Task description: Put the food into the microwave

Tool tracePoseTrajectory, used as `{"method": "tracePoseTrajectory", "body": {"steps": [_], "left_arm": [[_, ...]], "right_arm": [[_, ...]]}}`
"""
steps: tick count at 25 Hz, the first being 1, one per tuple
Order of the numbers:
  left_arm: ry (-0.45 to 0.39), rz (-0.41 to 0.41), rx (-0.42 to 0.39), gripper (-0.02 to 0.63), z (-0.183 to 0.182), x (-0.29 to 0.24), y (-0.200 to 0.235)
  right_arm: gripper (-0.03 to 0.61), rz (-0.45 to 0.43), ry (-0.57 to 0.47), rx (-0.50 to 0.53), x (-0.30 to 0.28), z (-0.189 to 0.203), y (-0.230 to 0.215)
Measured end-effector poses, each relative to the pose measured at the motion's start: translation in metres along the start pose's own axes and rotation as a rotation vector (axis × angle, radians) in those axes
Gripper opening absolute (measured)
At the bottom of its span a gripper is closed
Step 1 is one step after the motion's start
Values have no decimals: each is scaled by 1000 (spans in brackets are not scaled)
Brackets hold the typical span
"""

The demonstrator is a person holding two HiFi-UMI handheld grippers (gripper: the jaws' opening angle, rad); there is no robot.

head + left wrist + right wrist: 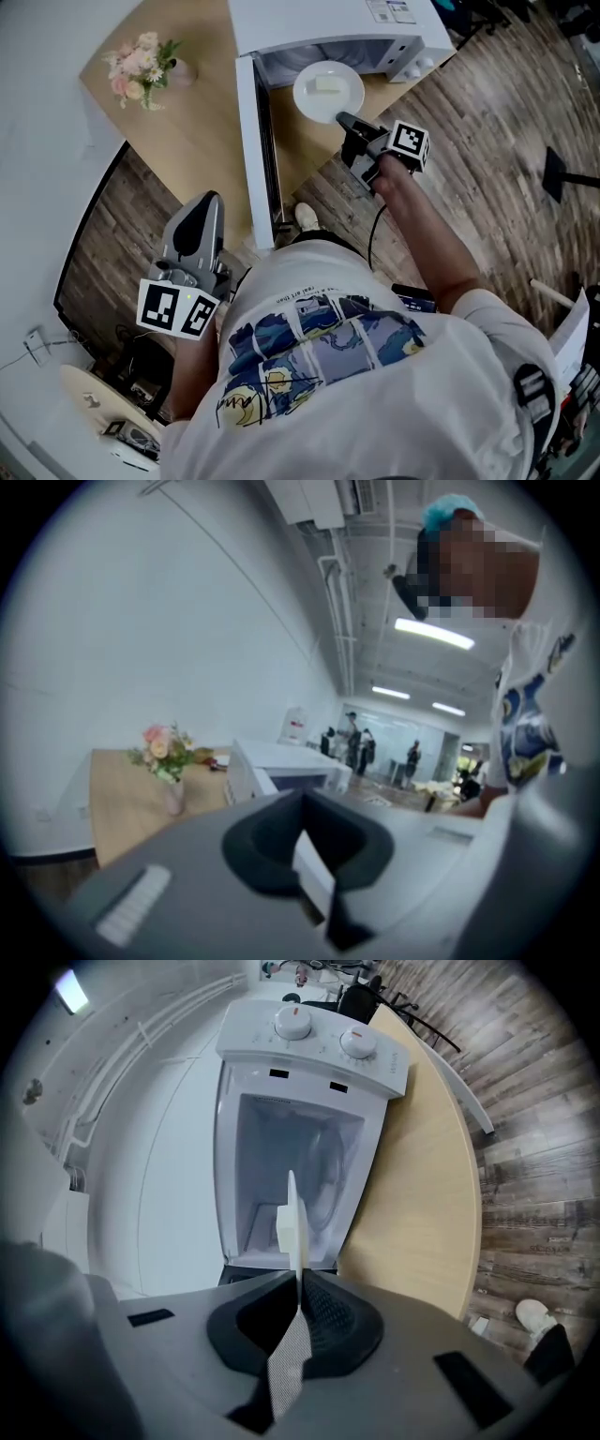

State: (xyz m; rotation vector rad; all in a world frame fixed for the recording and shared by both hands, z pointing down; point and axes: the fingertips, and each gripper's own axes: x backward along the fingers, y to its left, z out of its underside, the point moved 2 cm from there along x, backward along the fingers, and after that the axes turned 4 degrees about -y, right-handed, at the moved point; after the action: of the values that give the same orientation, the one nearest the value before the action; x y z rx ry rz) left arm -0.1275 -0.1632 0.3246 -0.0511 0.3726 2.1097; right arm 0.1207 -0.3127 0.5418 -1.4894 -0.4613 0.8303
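The right tool (345, 122) is clamping the near rim of a white plate (328, 91), its jaws drawn in tight on the thin edge. In the right gripper view the tool (298, 1288) is showing the plate (295, 1232) edge-on as a narrow white line rising from between the pads. A small pale block of food (327, 84) is sitting near the middle of the plate (cream-coloured, rectangular, flat on top); the same food (284, 1227) is showing as a little slab beside the plate's edge in the right gripper view. The plate is hanging at the mouth of the open white microwave (328, 23), just in front of its pale cavity, with the microwave door (251, 150) swung out toward the person. Two round knobs (293, 1022) are sitting on the control panel. The microwave is standing on a light wooden tabletop (187, 122), where a vase of pink flowers (141, 67) is standing well apart from it.

The left tool (206, 199) is pointing at the tabletop from beside the person's hip, its jaws together with nothing between them, as the left gripper view (305, 841) is confirming.
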Motion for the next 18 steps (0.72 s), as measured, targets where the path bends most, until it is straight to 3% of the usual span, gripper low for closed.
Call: {"method": "tracePoseTrajectory", "body": {"steps": [18], "left_arm": [[51, -176, 7, 8, 3, 13, 29]], "right_arm": [[15, 7, -50, -35, -95, -63, -27]]}}
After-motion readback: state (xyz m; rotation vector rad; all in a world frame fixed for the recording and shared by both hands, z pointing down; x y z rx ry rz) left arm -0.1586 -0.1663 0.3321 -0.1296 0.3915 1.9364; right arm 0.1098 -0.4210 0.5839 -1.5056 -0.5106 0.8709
